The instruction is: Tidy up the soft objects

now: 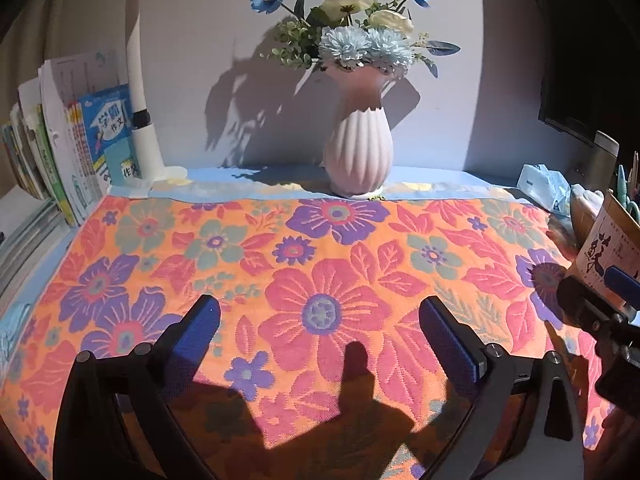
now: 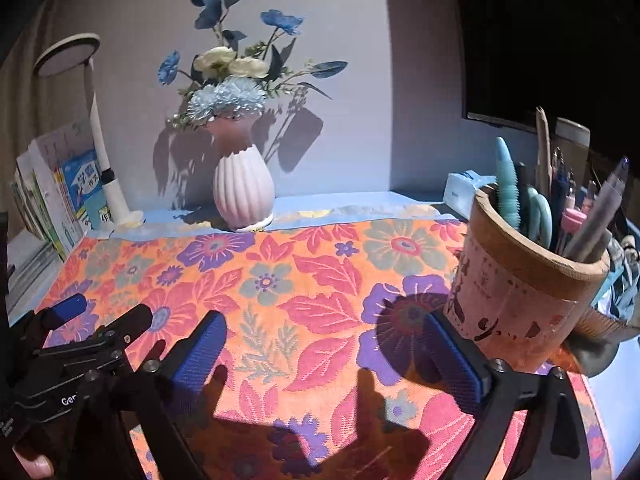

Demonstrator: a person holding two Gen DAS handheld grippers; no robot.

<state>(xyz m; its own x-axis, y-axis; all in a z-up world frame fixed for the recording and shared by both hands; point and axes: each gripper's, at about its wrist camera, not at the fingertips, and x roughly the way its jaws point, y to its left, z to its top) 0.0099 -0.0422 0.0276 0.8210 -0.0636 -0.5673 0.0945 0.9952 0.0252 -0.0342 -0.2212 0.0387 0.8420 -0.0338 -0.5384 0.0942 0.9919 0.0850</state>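
The towel [image 1: 320, 280] lies flat and spread across the desk, its orange weave of red and purple flowers reaching from the books [image 1: 72, 148] on one side to the pen cup [image 2: 520, 292] on the other, with the vase [image 1: 358, 152] standing just past its far edge.

Both grippers hang over the near part of it. The left gripper [image 1: 320, 320] has its jaws spread wide with only cloth showing between them — nothing held. The right gripper [image 2: 326, 344] is the same: jaws wide apart, empty, its right finger close beside the pen cup. Whether either set of tips touches the cloth I cannot tell.

The towel looks thick, soft and light, with a textured weave that should grip well against the blue pads [image 1: 196, 344]. It will sag and drag rather than keep shape, so one pinch in the middle would only bunch it. Better, I judge, to take the near edge or its two corners — one gripper each — and fold away. The edge itself lies below both views, hidden by the grippers. The risk is the cup and vase: a dragged cloth could tip either.
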